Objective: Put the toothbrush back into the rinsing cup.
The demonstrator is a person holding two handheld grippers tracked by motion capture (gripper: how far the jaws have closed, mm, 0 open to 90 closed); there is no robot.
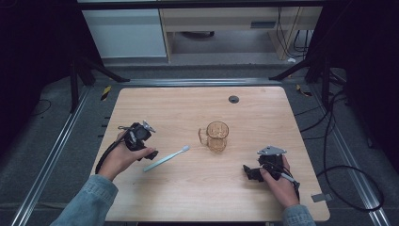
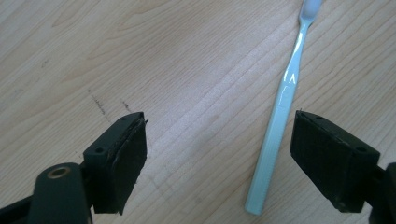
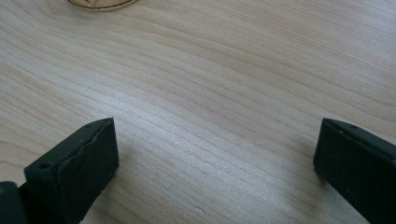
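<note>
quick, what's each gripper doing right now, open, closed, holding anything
Left gripper: open, holding nothing; the toothbrush lies on the table between its jaws, nearer one, pads not pressing on it.
Right gripper: open, nothing between its jaws.

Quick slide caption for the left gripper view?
Open left gripper poised over a pale blue toothbrush lying on the wooden table.
</note>
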